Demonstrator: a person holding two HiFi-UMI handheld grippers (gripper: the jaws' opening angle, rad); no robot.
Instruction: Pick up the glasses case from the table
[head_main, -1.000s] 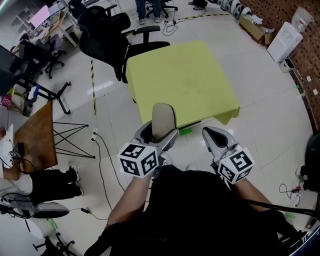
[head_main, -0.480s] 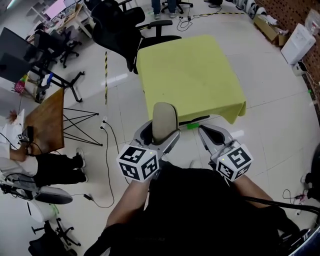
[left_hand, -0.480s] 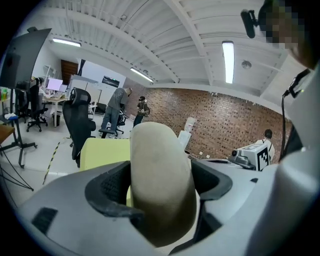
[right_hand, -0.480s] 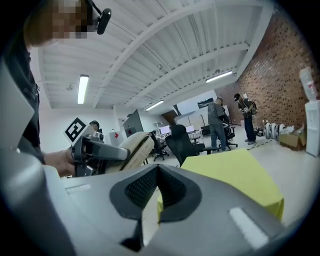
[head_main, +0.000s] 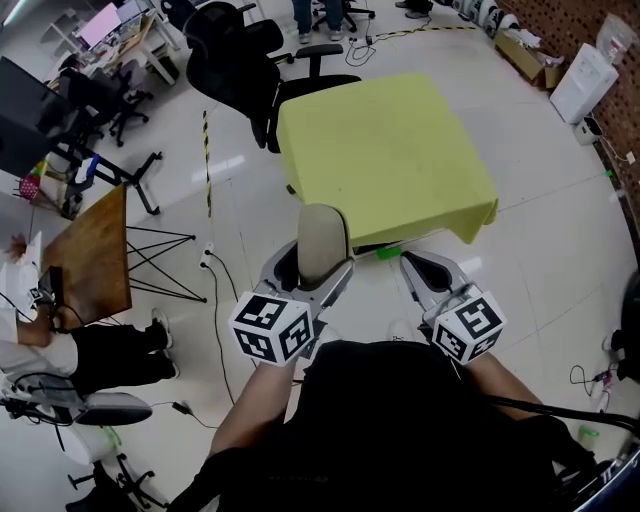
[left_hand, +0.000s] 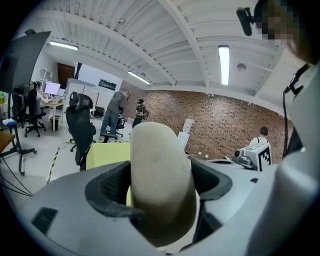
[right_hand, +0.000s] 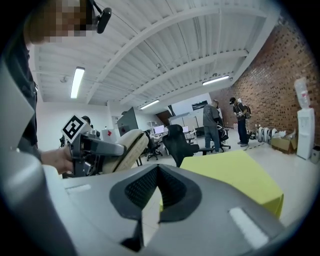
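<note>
The left claw (head_main: 318, 268) pinches a beige oval glasses case (head_main: 322, 238) over open white floor (head_main: 245, 215), just short of the near edge of the yellow-clothed desk (head_main: 390, 150). The right claw (head_main: 430, 268), pressed together, hangs alongside

Right gripper (right_hand: 158, 180) jaws meet empty before the yellow table (right_hand: 235, 175).

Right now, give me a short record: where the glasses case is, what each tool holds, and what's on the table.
glasses case: beige oval hard glasses case, standing upright, lifted clear of the table
left tool: shut on the glasses case
right tool: jaws together, nothing between them
table: square, covered with a yellow-green cloth, nothing seen on it
task status: case already picked up
</note>
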